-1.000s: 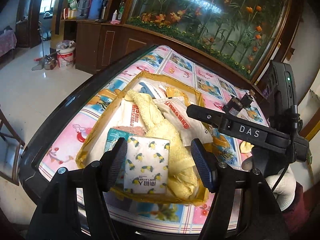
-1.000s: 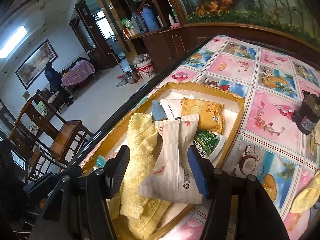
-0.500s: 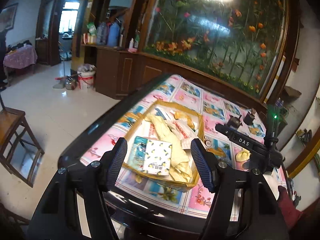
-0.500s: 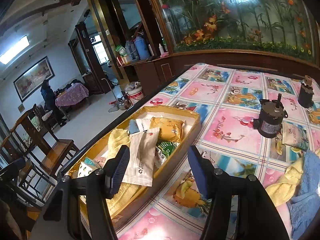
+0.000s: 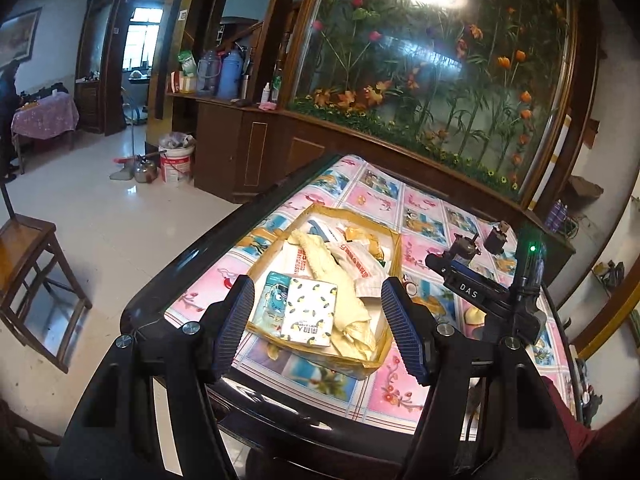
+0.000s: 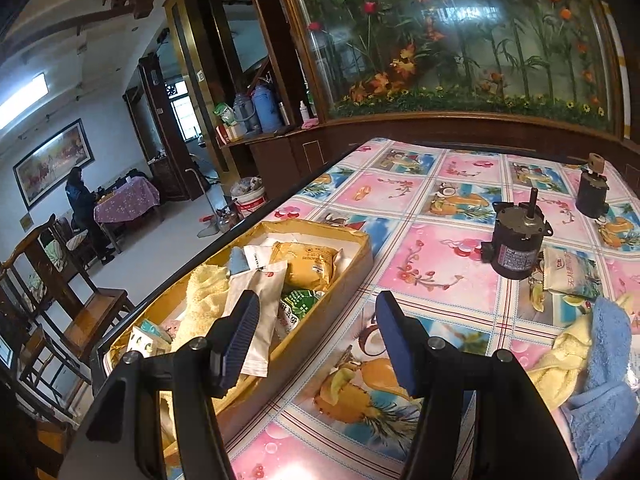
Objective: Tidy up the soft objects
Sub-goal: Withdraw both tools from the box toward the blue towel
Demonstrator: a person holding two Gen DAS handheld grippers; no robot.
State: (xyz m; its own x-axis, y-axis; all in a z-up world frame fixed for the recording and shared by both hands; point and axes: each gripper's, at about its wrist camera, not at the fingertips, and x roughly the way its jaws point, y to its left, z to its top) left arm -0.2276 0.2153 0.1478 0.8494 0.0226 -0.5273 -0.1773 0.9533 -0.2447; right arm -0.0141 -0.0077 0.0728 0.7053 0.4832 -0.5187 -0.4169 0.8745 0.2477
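Note:
A shallow yellow cardboard box (image 5: 394,248) on the flowered tablecloth holds soft items: a lemon-print tissue pack (image 5: 310,312), a yellow towel (image 5: 332,264) and a white pouch (image 6: 256,304). It also holds a yellow snack pack (image 6: 306,266) and a green pack (image 6: 300,304). My left gripper (image 5: 318,324) hovers back from the box's near end, open and empty. My right gripper (image 6: 318,336) is open and empty over the cloth just right of the box. A blue towel (image 6: 608,368), a yellow towel (image 6: 564,360) and a white-green packet (image 6: 568,276) lie loose at the right.
Two small dark motors (image 6: 516,244) (image 6: 592,196) stand on the cloth right of the box. The table's black edge (image 5: 192,264) runs along the box's left side, with a wooden chair (image 5: 32,276) beyond it on the floor. A person (image 6: 80,208) stands at a far table.
Both grippers have drawn back from over the box, and the left one has also risen. The right view now takes in the motors and loose towels. Jaw gaps look unchanged.

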